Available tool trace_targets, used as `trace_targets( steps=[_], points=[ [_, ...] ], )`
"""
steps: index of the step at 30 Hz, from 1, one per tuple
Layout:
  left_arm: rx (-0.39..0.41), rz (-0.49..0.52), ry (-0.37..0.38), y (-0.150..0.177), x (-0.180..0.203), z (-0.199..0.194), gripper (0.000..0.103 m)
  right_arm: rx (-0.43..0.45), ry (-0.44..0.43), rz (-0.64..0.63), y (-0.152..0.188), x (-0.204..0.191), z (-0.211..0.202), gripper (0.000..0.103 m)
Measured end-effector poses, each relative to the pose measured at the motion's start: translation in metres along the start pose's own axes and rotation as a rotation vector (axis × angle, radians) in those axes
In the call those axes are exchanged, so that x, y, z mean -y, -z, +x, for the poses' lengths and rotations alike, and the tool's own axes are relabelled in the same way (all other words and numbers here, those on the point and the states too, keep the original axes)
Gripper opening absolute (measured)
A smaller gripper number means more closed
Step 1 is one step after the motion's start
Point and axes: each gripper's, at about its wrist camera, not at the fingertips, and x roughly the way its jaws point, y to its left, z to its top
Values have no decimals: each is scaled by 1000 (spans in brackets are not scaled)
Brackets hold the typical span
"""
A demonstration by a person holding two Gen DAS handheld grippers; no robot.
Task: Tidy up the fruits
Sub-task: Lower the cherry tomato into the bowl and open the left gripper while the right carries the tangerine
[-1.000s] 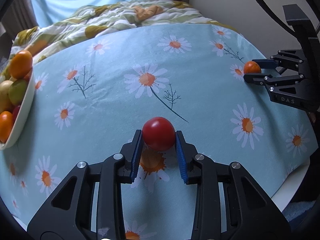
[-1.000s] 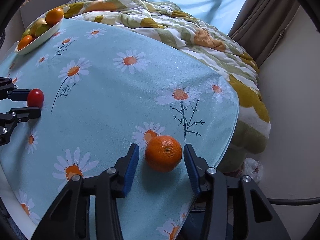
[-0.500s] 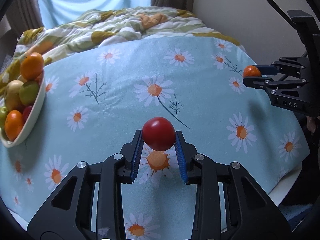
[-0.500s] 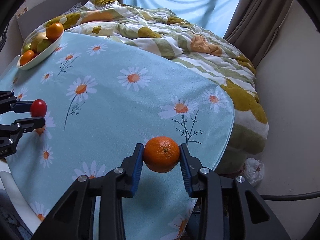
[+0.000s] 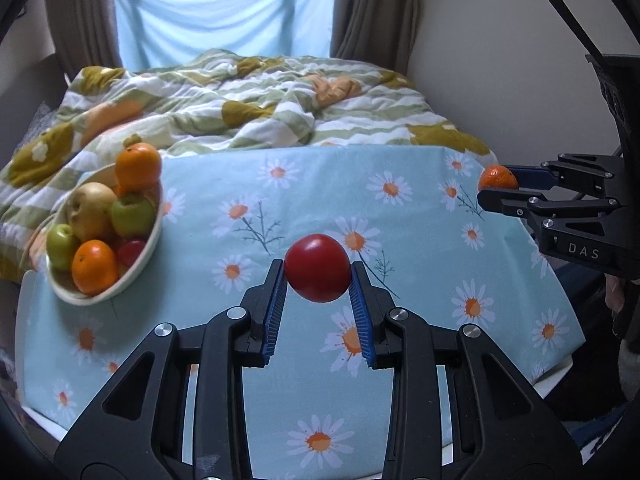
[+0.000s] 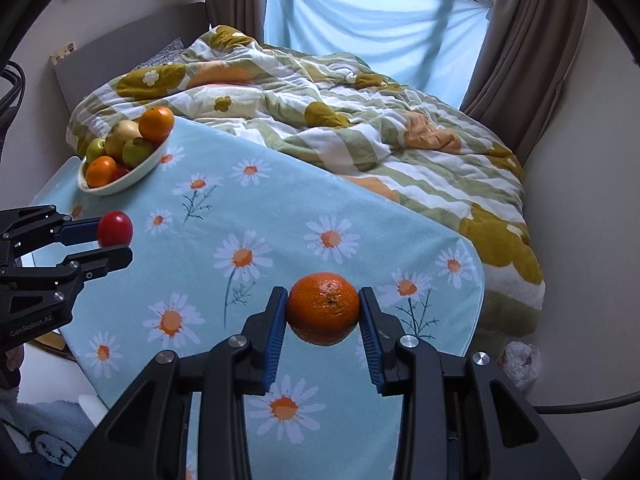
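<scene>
**Two fruits held above the table, seven visible in the bowl**

The left gripper [image 5: 318, 286] is clamped on one red tomato [image 5: 318, 267], and the right gripper [image 6: 323, 312] is clamped on one orange mandarin [image 6: 323, 308]. Both fruits hang in the air above the daisy tablecloth [image 5: 400, 216], not touching it.

One white oval bowl [image 5: 150, 246] stands at the far left corner of the tabletop, near the edge. In it I count seven visible fruits: two oranges, two green apples, one yellowish pear, and two red fruits partly hidden.

The rest of the cloth carries nothing, so the way between the grippers and the bowl is open. The right gripper is over the right edge of the tabletop. Behind the far edge lies a bed with one striped quilt [image 6: 360, 120].
</scene>
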Motion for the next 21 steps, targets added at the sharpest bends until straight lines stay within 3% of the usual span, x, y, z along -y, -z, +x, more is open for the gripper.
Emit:
trace_targets(
  steps=[12,21],
  points=[
    [71,-52,-81,-25,-103,-57,38,66,-99,-8,-63,-88,-8,33],
    [56,-45,-87,-38,-189,-61,38,69,-114,32,-104,-150,9,33]
  ],
)
